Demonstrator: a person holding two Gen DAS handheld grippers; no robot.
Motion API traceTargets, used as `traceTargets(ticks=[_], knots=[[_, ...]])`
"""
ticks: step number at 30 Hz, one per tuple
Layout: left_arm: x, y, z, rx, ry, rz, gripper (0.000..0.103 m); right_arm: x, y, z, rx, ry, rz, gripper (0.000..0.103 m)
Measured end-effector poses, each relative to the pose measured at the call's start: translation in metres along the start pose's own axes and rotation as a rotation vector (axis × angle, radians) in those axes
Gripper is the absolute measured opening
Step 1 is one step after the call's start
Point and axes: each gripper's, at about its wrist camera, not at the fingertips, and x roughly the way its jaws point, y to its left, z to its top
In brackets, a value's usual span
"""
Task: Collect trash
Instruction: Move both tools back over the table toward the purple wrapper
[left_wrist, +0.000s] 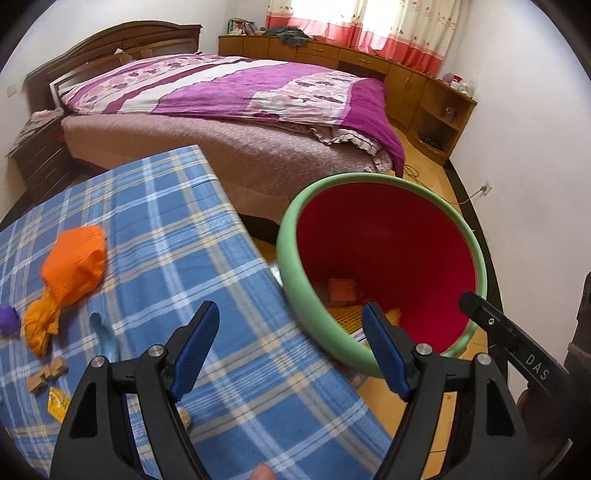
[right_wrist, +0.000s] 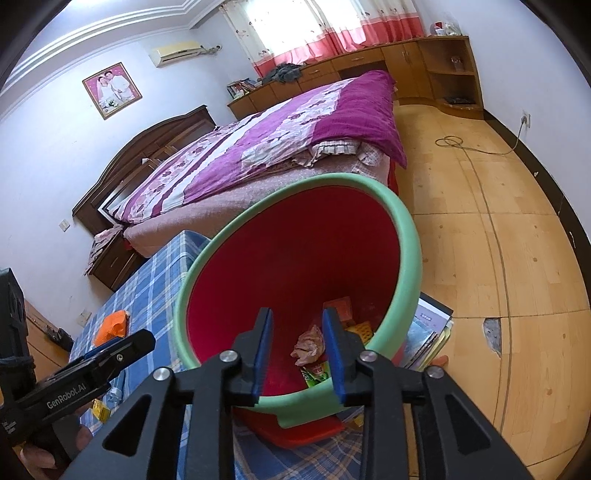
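Lying at the bottom of a tilted bin (right_wrist: 408, 258), a crumpled pinkish wrapper (right_wrist: 308, 345) is showing between the right gripper's (right_wrist: 297, 350) blue pads, which are standing slightly apart with nothing pressed between them; the wrapper is sitting deeper in the bin, clear of the pads. Beside it a green packet (right_wrist: 316, 373) and an orange carton (right_wrist: 341, 308) are resting on a yellow grid-like piece (right_wrist: 364, 330), all partly cut off by the bin's near rim and the fingers. The bin is a smooth round tub, red inside with a thick mint-green lip, leaning toward the camera beside the edge of a table under a blue plaid cloth (left_wrist: 177, 236); what is propping it is hidden. In the left wrist view the left gripper (left_wrist: 290, 350) is hovering with its jaws wide apart and empty, one finger over the cloth, the other in front of the bin's rim. Still lying on the cloth are a ribbed orange foam net (left_wrist: 72, 266), a scrap of orange fabric (left_wrist: 40, 325), a purple lump (left_wrist: 7, 319) cut by the frame edge, small wooden blocks (left_wrist: 46, 376), a yellow packet (left_wrist: 57, 400) and a blurred bluish thing (left_wrist: 105, 334) hard to identify. A bed with a purple floral quilt (left_wrist: 236, 88) is filling the background, over a wooden floor (right_wrist: 498, 258).
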Motion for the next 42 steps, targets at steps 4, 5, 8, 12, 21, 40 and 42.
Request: traceTargets(ticks=[4, 5, 8, 12, 21, 40, 42], knots=[[-0.008, 0.008, -0.002, -0.015, -0.007, 0.006, 0.079, -0.004, 0.005, -0.001, -0.003, -0.006, 0.010, 0.037], [-0.010, 0.010, -0.003, -0.018, -0.009, 0.008, 0.079, -0.005, 0.007, -0.001, -0.004, -0.008, 0.012, 0.038], [-0.017, 0.016, -0.006, -0.030, -0.018, 0.015, 0.079, -0.009, 0.012, -0.002, -0.006, -0.011, 0.017, 0.043], [-0.024, 0.023, -0.009, -0.045, -0.026, 0.027, 0.079, -0.013, 0.018, -0.004, -0.011, -0.014, 0.027, 0.048], [-0.042, 0.047, -0.017, -0.090, -0.050, 0.059, 0.079, -0.018, 0.041, -0.009, -0.041, -0.015, 0.054, 0.057], [-0.073, 0.121, -0.033, -0.231, -0.092, 0.144, 0.079, -0.006, 0.100, -0.024, -0.113, 0.024, 0.116, 0.069], [-0.074, 0.136, -0.034, -0.260, -0.091, 0.165, 0.079, -0.001, 0.109, -0.025, -0.125, 0.033, 0.122, 0.069]])
